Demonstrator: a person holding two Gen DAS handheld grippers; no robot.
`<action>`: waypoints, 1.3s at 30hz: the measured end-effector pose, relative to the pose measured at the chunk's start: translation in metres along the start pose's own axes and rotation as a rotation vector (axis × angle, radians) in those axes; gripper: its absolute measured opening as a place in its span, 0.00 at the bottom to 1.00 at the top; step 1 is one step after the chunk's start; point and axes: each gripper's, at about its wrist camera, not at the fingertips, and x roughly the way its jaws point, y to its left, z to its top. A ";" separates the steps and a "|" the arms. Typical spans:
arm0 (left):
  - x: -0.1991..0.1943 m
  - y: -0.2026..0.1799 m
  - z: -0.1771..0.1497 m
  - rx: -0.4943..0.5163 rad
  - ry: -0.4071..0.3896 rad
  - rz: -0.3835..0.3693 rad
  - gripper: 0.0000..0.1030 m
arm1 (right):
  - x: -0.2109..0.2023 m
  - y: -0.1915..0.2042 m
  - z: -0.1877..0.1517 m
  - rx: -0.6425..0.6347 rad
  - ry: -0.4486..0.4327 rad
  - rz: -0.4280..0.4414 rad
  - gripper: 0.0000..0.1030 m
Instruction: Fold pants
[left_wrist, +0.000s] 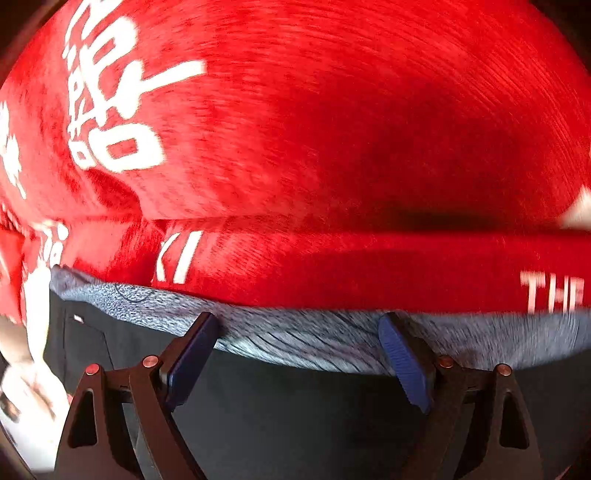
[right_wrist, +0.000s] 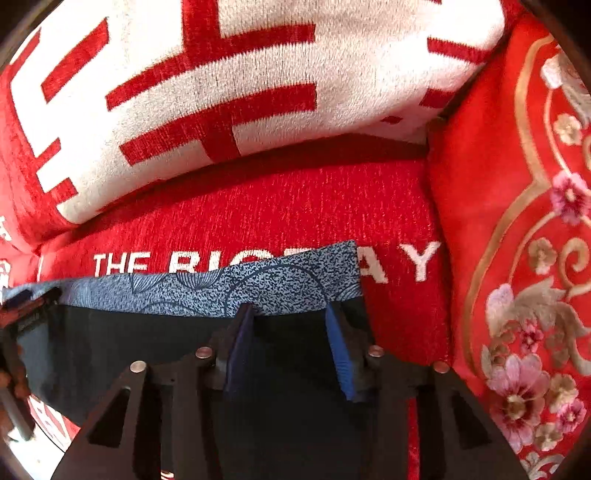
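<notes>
Pants (right_wrist: 122, 343) on red cover (right_wrist: 295, 206), left claw (left_wrist: 299, 332) released, right claw (right_wrist: 290, 317) parted over waistband (right_wrist: 221, 291).

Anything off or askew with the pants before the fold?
The pants lie mostly flat on the red sofa cover, but the patterned blue waistband is askew: its right corner kicks up over the white lettering, hiding some letters. No damage shows. The left-wrist view is blurred.
</notes>
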 end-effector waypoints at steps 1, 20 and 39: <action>-0.001 0.011 0.003 -0.035 0.008 -0.005 0.87 | -0.002 -0.001 -0.004 -0.007 0.003 -0.008 0.40; 0.017 0.230 -0.113 -0.055 0.097 0.049 0.87 | 0.015 0.279 -0.165 0.054 0.254 0.779 0.44; 0.002 0.170 -0.156 0.176 0.003 -0.127 0.87 | 0.040 0.321 -0.167 0.186 0.235 0.625 0.08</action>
